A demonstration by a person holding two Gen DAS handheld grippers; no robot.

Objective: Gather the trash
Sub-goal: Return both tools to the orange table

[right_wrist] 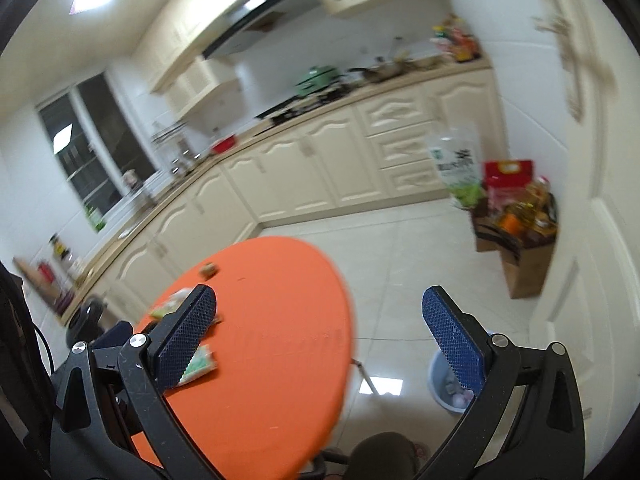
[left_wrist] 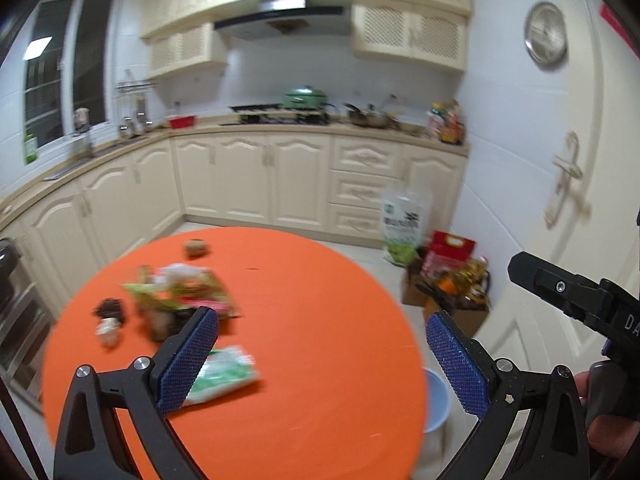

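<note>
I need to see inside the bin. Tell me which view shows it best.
The right wrist view: the bin stands on the floor, its mouth open with trash inside. The left wrist view shows only its side past the table.

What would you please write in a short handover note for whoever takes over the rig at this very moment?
Left tongs: open, empty, above the orange table.
Right tongs: open, empty, over the table's right edge.
Trash on the table: a green-and-white wrapper nearest, a blurred pile of wrappers behind it, a dark scrap, a pale crumpled bit, and a small brown piece at the far side.
Light blue bin stands on the floor right of the table, with some trash inside.
Left: everything on the table.
</note>
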